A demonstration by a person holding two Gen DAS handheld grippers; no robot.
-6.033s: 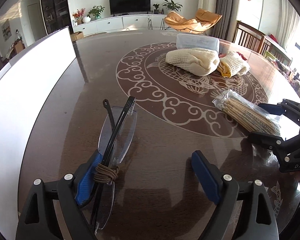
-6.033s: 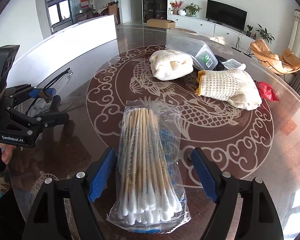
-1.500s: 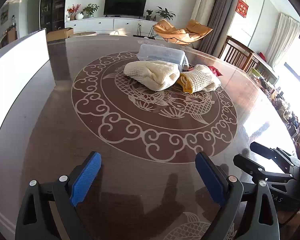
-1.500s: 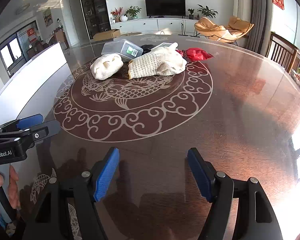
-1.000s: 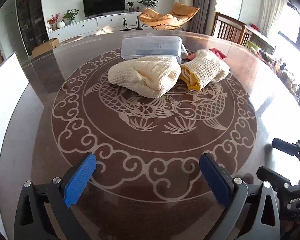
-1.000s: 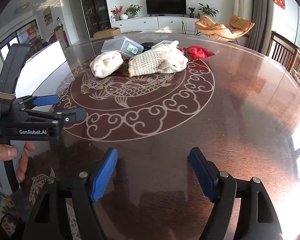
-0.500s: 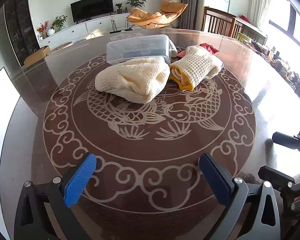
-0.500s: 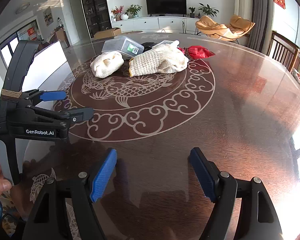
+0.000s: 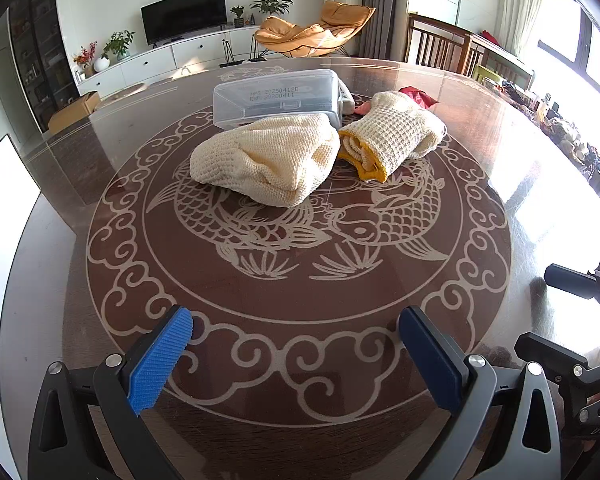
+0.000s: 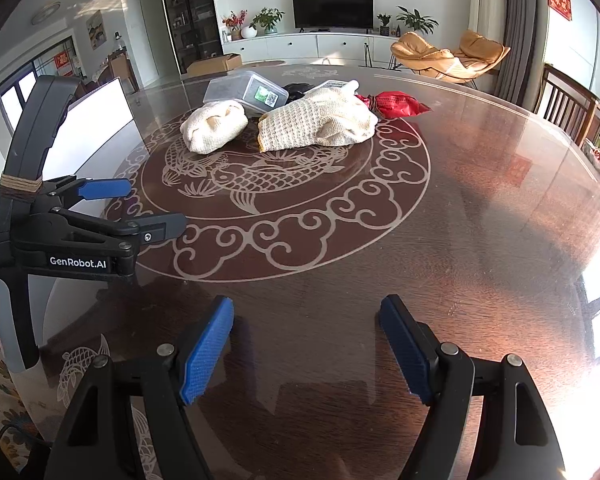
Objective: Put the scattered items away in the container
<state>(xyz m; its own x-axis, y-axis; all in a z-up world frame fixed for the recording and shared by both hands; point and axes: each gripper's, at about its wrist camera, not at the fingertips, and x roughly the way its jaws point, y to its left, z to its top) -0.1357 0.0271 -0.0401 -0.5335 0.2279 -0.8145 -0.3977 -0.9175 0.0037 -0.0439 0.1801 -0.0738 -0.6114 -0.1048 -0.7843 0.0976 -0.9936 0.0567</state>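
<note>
Two cream knitted gloves lie mid-table: a bunched one (image 9: pixel 268 164) (image 10: pixel 214 126) and one with a yellow cuff (image 9: pixel 396 136) (image 10: pixel 320 124). Behind them lies a clear plastic box (image 9: pixel 276 98) (image 10: pixel 244 92), closed, and a red wrapped item (image 9: pixel 416 96) (image 10: pixel 396 105). My left gripper (image 9: pixel 296 356) is open and empty, low over the table's near part, well short of the gloves. It also shows in the right wrist view (image 10: pixel 140 210). My right gripper (image 10: pixel 306 344) is open and empty, further from the gloves; its fingers (image 9: pixel 572 282) show at the left wrist view's right edge.
The round dark wooden table (image 10: pixel 480 220) has a pale fish and cloud inlay under glass. A white board (image 10: pixel 96 128) stands along its left side. Wooden chairs (image 9: pixel 452 50) stand at the far right. A dark item (image 10: pixel 296 90) lies behind the box.
The left gripper has moved forward toward the gloves, which look larger and nearer. The right gripper has stayed about where it was. Six seconds ago glasses and a cotton swab pack lay between the jaws; both are gone.
</note>
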